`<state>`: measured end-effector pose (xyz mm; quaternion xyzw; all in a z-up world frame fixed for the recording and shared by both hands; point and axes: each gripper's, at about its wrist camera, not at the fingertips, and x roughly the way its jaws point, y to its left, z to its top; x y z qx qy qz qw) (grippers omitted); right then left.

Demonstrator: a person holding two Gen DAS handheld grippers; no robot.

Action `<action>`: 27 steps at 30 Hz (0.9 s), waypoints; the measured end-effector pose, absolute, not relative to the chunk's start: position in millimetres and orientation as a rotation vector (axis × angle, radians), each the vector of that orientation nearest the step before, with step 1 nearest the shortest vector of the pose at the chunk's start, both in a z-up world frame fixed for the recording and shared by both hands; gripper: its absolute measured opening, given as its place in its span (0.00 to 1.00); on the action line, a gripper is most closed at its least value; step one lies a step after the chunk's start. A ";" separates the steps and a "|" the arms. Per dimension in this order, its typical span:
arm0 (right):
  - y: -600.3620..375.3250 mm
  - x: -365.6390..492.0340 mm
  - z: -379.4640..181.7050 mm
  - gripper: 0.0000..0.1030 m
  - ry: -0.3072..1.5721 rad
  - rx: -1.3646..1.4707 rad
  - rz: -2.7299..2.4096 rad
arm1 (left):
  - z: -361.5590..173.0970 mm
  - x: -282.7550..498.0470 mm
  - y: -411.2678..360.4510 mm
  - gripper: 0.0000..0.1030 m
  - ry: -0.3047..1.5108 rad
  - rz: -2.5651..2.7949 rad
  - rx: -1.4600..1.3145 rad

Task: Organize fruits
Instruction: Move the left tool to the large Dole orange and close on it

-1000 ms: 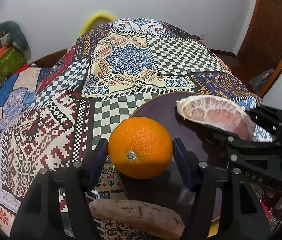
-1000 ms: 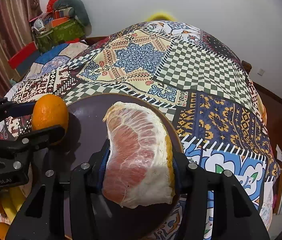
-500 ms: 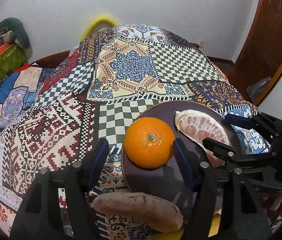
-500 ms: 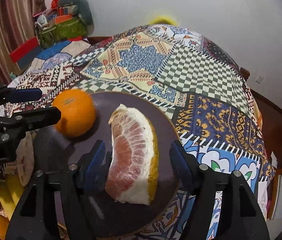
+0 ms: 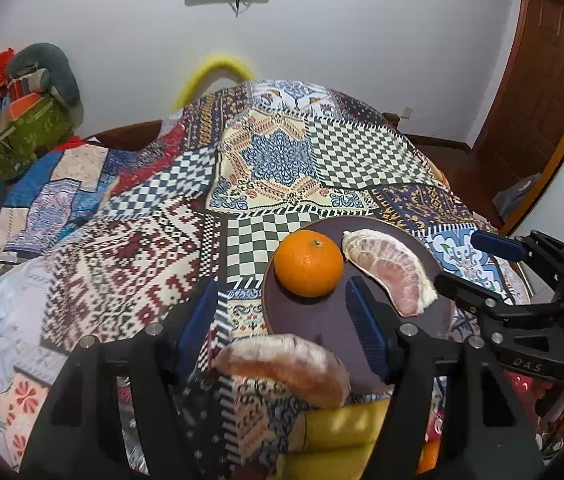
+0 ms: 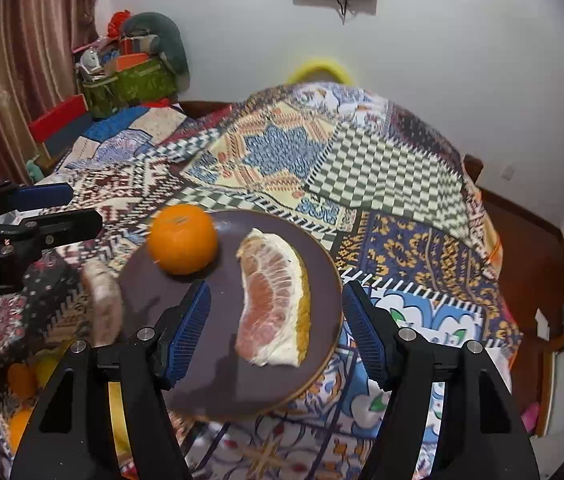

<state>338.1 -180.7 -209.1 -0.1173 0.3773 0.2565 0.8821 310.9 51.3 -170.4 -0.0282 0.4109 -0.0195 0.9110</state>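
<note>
A dark purple plate [image 5: 322, 324] [image 6: 153, 292] lies on the patchwork cloth. On it sit an orange [image 5: 308, 263] [image 6: 183, 238] and a peeled pomelo wedge [image 5: 392, 270] [image 6: 275, 300]. My left gripper [image 5: 282, 320] is open and empty, just short of the orange; it also shows at the left of the right wrist view [image 6: 53, 210]. My right gripper [image 6: 275, 334] is open, its blue pads either side of the wedge without touching; it shows in the left wrist view [image 5: 478, 258]. A second pomelo piece [image 5: 286, 368] [image 6: 102, 304] lies beside the plate's near edge.
Yellow and orange fruit [image 6: 21, 380] lies below the plate's left side, with a yellow object [image 5: 346, 420] under the near rim. The patterned cloth [image 5: 282, 160] stretches back to a white wall. Clutter [image 5: 29, 120] sits at the far left, a wooden door [image 5: 542, 100] at the right.
Both grippers opened and let go: the orange and the pomelo wedge now rest on the plate. Both grippers have drawn back and up from the fruit.
</note>
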 end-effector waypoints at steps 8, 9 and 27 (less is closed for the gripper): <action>-185.7 290.2 -180.8 0.63 0.739 -0.192 0.575 | -143.0 261.5 51.6 0.64 0.807 -0.025 -0.047; -186.1 284.7 -178.4 0.63 0.733 -0.189 0.576 | -141.6 254.9 52.7 0.64 0.807 -0.026 -0.049; -194.7 204.6 -176.0 0.63 0.702 -0.189 0.563 | -170.8 165.0 52.8 0.69 0.879 -0.038 -0.097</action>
